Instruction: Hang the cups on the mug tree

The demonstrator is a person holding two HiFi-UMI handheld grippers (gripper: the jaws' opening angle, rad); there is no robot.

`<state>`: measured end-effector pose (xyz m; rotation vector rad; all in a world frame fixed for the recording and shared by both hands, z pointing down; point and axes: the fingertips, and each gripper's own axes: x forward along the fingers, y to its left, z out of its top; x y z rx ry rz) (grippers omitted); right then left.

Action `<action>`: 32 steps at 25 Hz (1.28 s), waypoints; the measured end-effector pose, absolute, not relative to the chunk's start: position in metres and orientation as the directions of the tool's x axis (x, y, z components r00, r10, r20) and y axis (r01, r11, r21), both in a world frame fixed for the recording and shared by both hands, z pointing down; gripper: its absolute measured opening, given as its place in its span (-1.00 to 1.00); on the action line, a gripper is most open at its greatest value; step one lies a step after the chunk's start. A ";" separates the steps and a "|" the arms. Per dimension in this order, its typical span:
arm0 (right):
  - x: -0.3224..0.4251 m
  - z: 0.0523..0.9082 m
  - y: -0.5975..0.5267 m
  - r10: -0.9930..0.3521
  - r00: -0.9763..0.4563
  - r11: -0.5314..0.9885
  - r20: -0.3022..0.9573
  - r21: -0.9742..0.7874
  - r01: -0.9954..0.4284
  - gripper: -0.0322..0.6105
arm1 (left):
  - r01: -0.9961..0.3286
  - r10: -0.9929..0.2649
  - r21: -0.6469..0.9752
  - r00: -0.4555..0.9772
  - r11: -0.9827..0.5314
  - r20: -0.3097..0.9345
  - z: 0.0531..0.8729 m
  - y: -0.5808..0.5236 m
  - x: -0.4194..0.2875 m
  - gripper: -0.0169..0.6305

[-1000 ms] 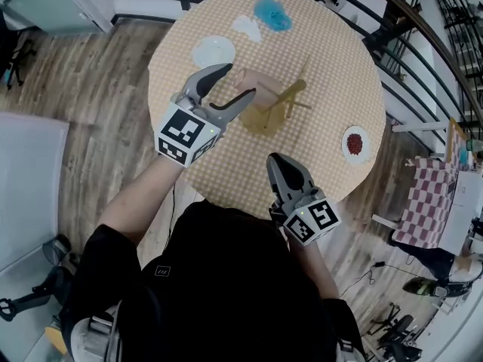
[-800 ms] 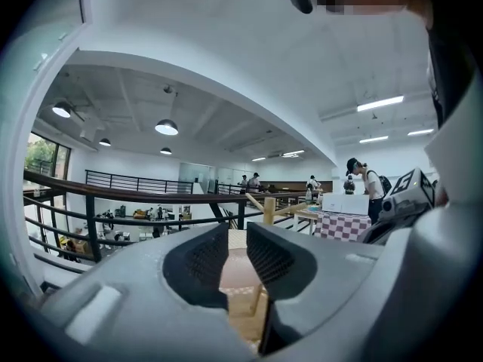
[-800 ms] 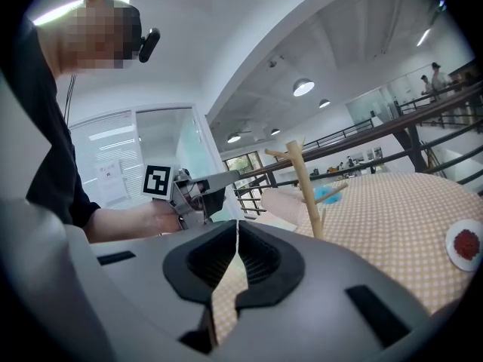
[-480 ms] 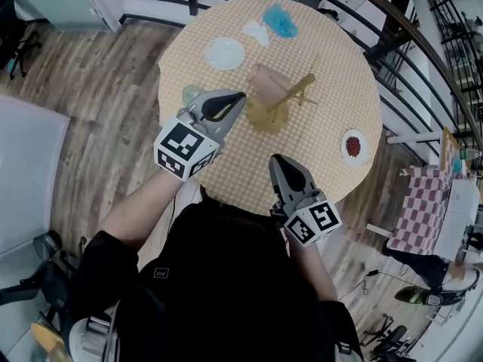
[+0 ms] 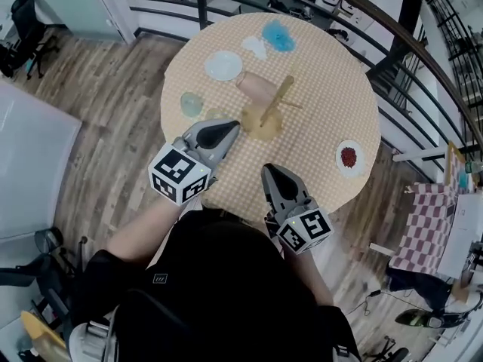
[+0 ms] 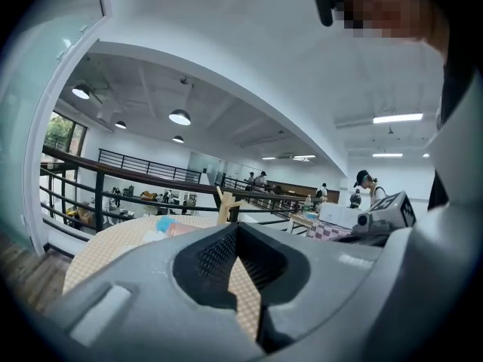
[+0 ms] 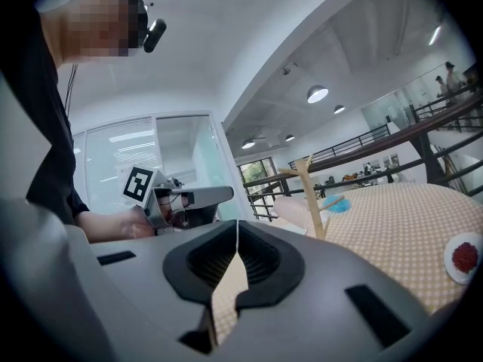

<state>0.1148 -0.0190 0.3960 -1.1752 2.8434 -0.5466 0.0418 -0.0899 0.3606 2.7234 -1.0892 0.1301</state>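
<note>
Checkered table (image 5: 324, 74) carries mug tree (image 5: 273, 104) just beyond left gripper (image 5: 235, 124) and right gripper (image 5: 269, 170), both clamped empty.

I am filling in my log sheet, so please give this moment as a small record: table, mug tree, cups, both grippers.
table: round table with beige checked cloth
mug tree: wooden mug tree, upright near the table's middle
cup at tree: pink cup, seemingly hung on a peg
cup off tree: pale green glass cup, on the cloth left of the tree
left gripper: shut, empty
right gripper: shut, empty
</note>
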 end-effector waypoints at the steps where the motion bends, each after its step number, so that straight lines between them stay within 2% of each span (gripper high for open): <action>1: 0.118 0.396 -0.016 -0.681 -0.724 0.661 0.112 -0.330 -0.674 -0.85 | -0.693 -0.675 0.169 0.721 -0.701 0.157 0.362 -0.086 0.045 -0.93; 8: 0.132 0.396 0.007 -0.641 -0.763 0.694 0.084 -0.360 -0.623 -0.85 | -0.742 -0.718 0.155 0.670 -0.652 0.188 0.365 -0.057 0.047 -0.93; 17: 0.122 0.383 0.006 -0.649 -0.757 0.699 0.079 -0.330 -0.634 -0.85 | -0.722 -0.696 0.159 0.692 -0.673 0.192 0.358 -0.023 0.037 -0.93; 26: 0.112 0.385 0.006 -0.651 -0.754 0.702 0.085 -0.311 -0.641 -0.85 | -0.704 -0.686 0.243 0.708 -0.667 0.168 0.367 -0.012 0.026 -0.93; 32: 0.107 0.386 0.003 -0.660 -0.746 0.693 0.089 -0.314 -0.649 -0.85 | -0.729 -0.719 0.238 0.680 -0.642 0.146 0.367 -0.019 0.010 -0.93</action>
